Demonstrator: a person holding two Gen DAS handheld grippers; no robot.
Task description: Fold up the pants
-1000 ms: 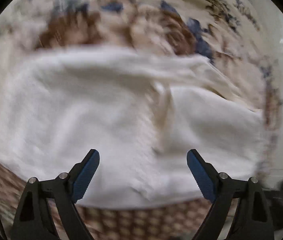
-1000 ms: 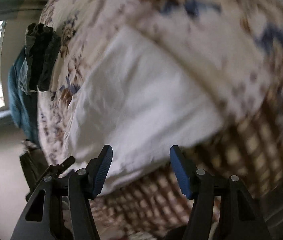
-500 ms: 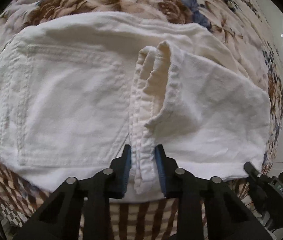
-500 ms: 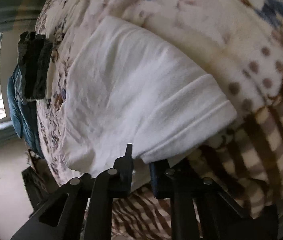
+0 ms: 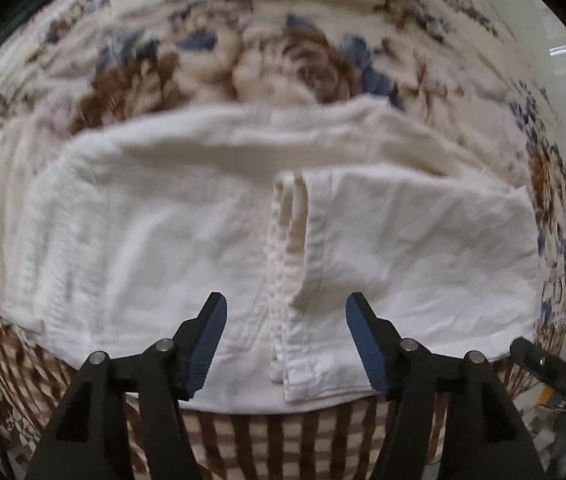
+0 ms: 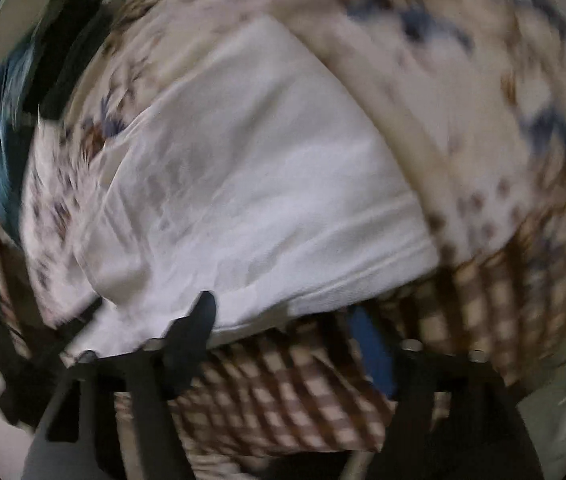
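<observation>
In the left wrist view, the white pants (image 5: pixel 187 232) are lying folded across the frame's middle on a floral blanket (image 5: pixel 211 60); the left gripper (image 5: pixel 286 340) is opening, nothing pinched between its pads.

In the blurred right wrist view, the pants (image 6: pixel 243 184) are filling the centre, and the right gripper (image 6: pixel 287 344) is spreading at lower centre, gripping nothing.

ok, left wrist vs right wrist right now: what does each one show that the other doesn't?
Left wrist only: the doubled leg hems lying across the middle of the white pants, and the left gripper, jaws opening, nothing clamped.

Right wrist only: blue and dark clothes at the bed's far edge, and the right gripper, jaws opening clear of the cloth.

Both: the folded pants on the floral blanket with its checked border.
</observation>
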